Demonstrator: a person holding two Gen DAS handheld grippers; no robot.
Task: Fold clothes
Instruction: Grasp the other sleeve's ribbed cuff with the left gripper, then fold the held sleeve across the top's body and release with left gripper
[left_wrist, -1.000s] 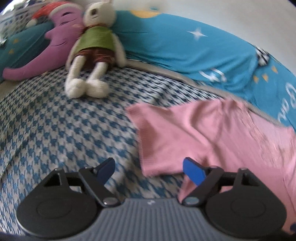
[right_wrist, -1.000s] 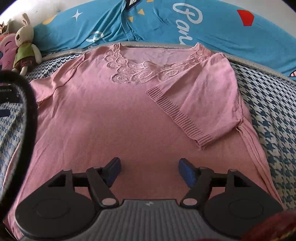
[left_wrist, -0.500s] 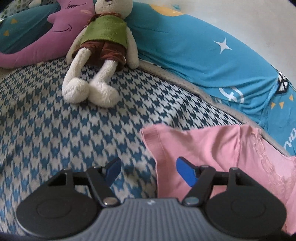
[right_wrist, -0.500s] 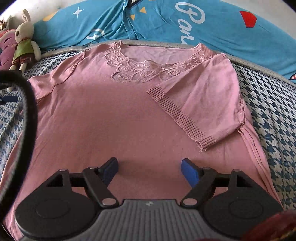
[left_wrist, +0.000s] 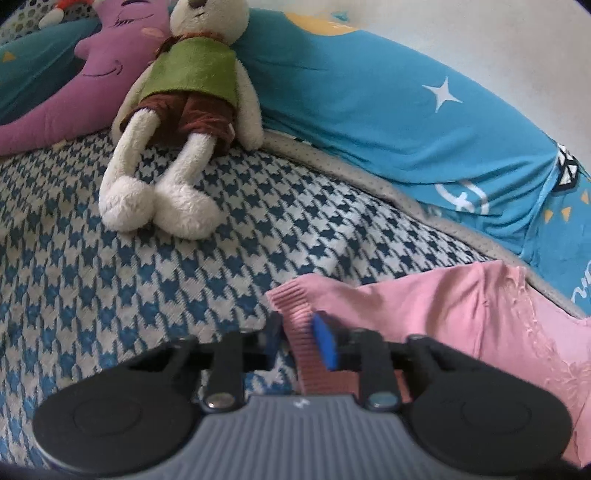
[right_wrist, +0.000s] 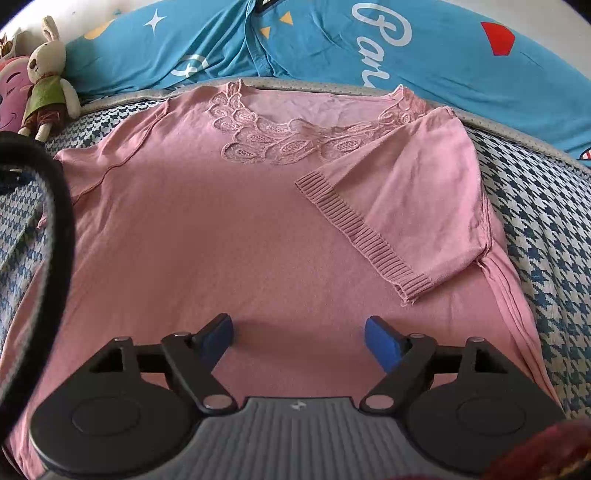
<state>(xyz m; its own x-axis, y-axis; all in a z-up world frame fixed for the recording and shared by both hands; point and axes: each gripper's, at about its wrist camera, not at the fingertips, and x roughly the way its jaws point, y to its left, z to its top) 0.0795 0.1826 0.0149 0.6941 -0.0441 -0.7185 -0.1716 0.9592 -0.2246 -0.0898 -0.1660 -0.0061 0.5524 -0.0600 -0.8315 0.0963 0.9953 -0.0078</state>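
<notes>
— How far along are we with the pink top (right_wrist: 229, 236)?

— Partway, we judge. Going from the left of the top: its left sleeve (left_wrist: 388, 306) lies spread out sideways on the houndstooth bed cover (left_wrist: 147, 280), and our left hand-held gripper (left_wrist: 297, 341) has its two blue pads drawn in close on the ribbed cuff (left_wrist: 295, 299) of that sleeve, with the rib standing between them. The body of the top lies flat and smooth. On the right of the top, the right sleeve (right_wrist: 413, 206) lies folded inward over the chest, its ribbed edge running slantwise just below the lace neckline (right_wrist: 295, 140).

— And our right hand-held gripper (right_wrist: 299, 338)?

— It hovers above the lower body of the top with its pads wide apart, holding nothing.

— So what is left?

— By our reckoning the left sleeve wants to lie inward like the right one, and the body is not folded at all along its length.

— Which way does the top point?

— Its neckline points away from us toward the blue bedding (right_wrist: 332, 48) at the head of the bed; its hem lies nearest us, hidden below the right hand-held gripper. The long axis runs from hem to neckline, with the plush rabbit (left_wrist: 184, 110) well off beyond the top's left sleeve.
</notes>
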